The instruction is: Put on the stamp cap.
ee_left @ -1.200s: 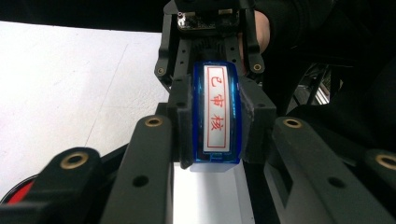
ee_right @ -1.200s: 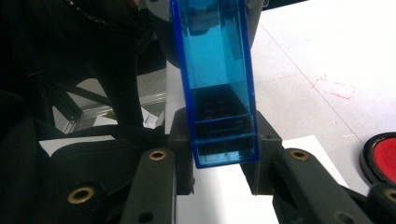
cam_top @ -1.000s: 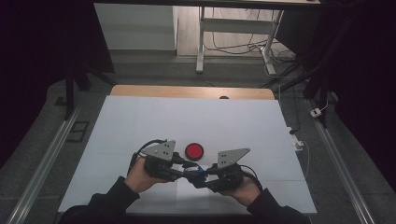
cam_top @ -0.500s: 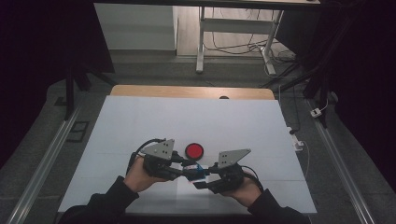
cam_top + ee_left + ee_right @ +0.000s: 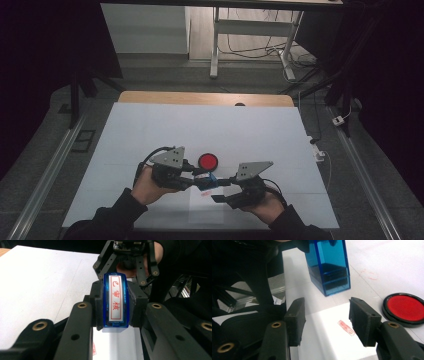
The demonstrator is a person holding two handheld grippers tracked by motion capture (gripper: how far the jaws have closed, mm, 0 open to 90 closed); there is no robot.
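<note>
The blue stamp (image 5: 115, 301), a clear plastic block with a white label of red characters on its end, is clamped between the jaws of the left gripper (image 5: 115, 305), held above the near middle of the desk (image 5: 150, 125). The right gripper (image 5: 325, 320) faces it from the right; its jaws have just been opening and stand apart with nothing between them. Below lies a white sheet of paper (image 5: 324, 340) bearing a small red imprint (image 5: 346, 327). Just beyond sits a round red ink pad (image 5: 208, 161) in a black rim, on the smooth white desk.
</note>
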